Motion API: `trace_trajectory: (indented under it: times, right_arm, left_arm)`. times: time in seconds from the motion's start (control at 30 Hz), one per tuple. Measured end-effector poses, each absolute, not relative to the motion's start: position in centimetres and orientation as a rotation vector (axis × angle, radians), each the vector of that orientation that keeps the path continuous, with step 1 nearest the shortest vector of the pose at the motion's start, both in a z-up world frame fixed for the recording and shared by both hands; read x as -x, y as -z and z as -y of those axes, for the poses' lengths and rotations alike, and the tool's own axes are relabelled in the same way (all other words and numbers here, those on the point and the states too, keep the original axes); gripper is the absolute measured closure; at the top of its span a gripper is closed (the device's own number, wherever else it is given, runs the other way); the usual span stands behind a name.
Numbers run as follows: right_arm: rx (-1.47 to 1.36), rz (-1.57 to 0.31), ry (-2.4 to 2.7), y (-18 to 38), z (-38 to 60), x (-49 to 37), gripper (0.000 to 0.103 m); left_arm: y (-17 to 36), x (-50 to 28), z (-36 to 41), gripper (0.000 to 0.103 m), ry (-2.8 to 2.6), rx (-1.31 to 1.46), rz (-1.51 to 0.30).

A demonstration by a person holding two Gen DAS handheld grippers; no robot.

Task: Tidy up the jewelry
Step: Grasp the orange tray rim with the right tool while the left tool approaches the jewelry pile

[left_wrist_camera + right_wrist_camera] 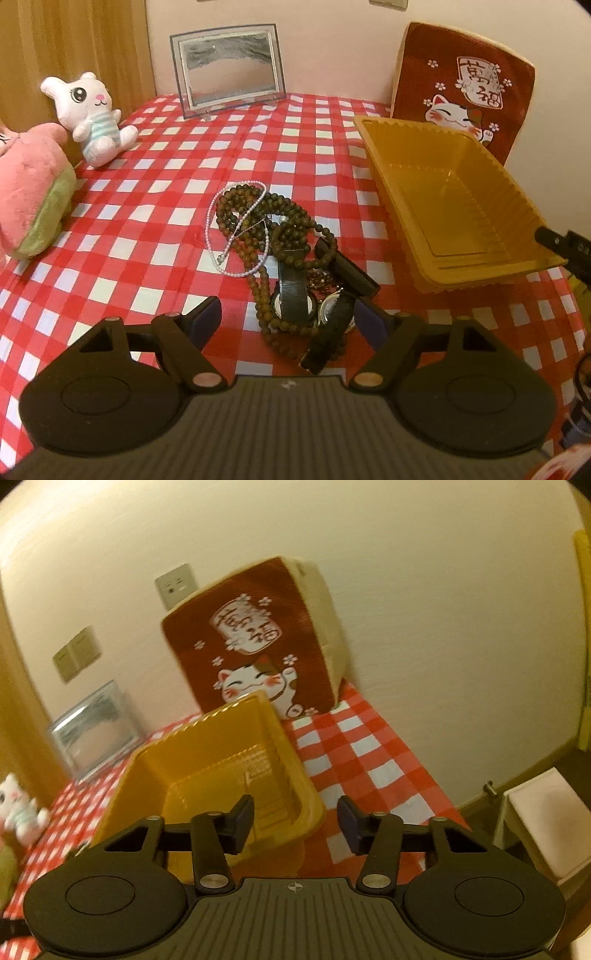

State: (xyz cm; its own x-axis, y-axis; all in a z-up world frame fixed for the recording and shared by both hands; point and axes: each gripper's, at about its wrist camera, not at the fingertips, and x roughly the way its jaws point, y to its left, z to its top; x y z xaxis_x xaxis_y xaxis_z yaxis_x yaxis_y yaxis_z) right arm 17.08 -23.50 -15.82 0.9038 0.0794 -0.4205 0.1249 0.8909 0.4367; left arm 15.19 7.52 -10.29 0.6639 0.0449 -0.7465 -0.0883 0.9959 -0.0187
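Note:
A pile of jewelry lies on the red checked tablecloth: brown bead strings (pixel 266 221), a thin pale pearl necklace (pixel 236 229) and two watches with dark straps (pixel 306 302). My left gripper (pixel 291 317) is open, its jaws either side of the near end of the pile, around the watches. An empty yellow tray (pixel 461 206) stands to the right of the pile. My right gripper (pixel 295 819) is open and empty, its jaws either side of the near right corner of the yellow tray (pixel 221 760). Its tip (pixel 554 240) shows at the tray's right edge.
A white bunny plush (pixel 92 114) and a pink-green plush (pixel 33 192) sit at the left. A glass picture frame (pixel 229 70) stands at the back. A red lucky-cat cushion (pixel 469 88) leans on the wall behind the tray. A white stool (pixel 543 823) stands off the table's right.

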Motion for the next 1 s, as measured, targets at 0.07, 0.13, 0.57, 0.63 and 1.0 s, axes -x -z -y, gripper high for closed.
trace_trajectory:
  times: [0.07, 0.13, 0.57, 0.63, 1.0]
  right_arm:
    - [-0.482, -0.435, 0.040, 16.1, 23.3, -17.8, 0.064]
    - [-0.497, -0.429, 0.055, 16.5, 23.2, -18.5, 0.066]
    - [-0.515, -0.425, 0.034, 17.9, 23.1, -19.2, 0.091]
    - [-0.505, -0.426, 0.018, 17.7, 23.3, -18.9, 0.093]
    - [-0.355, -0.454, -0.032, 14.1, 24.8, -15.8, 0.097]
  left_arm:
    - [10.5, -15.6, -7.7, 0.027, -0.069, 0.052, -0.848]
    - [10.8, -15.9, -8.0, 0.027, -0.060, 0.050, -0.854]
    - [11.4, -17.0, -8.4, 0.027, -0.030, 0.038, -0.860]
    - [11.4, -16.9, -8.1, 0.028, -0.020, 0.021, -0.859]
    - [12.1, -16.5, -6.0, 0.042, 0.122, -0.109, -0.857]
